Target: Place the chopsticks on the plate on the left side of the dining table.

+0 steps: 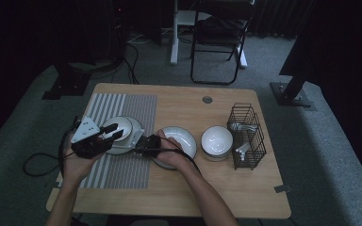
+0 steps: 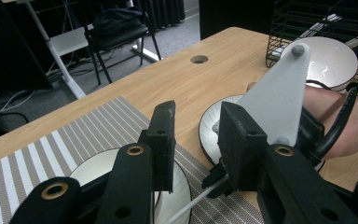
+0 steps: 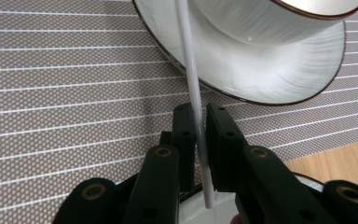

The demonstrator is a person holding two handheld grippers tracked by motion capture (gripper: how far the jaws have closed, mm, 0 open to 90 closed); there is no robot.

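Observation:
A thin white utensil handle [image 3: 189, 60] runs between the jaws of my right gripper [image 3: 196, 112]. The jaws stand narrowly apart around it, with a sliver of gap beside it. Its far end leans on a white plate [image 3: 270, 74] with a white bowl [image 3: 261, 18] on it, on the striped mat [image 3: 74, 93]. In the high view my right gripper [image 1: 139, 149] points left at that plate [image 1: 134, 141]. My left gripper [image 1: 111, 131] hovers open over the bowl, nothing between its jaws. The handle [image 2: 191, 203] also appears low in the left gripper view.
A second white plate [image 1: 184, 136] lies under the right hand at the table's middle. A white bowl [image 1: 217, 140] stands to its right, beside a black wire basket [image 1: 247, 136] holding white utensils. A folding chair [image 1: 219, 33] stands beyond the table.

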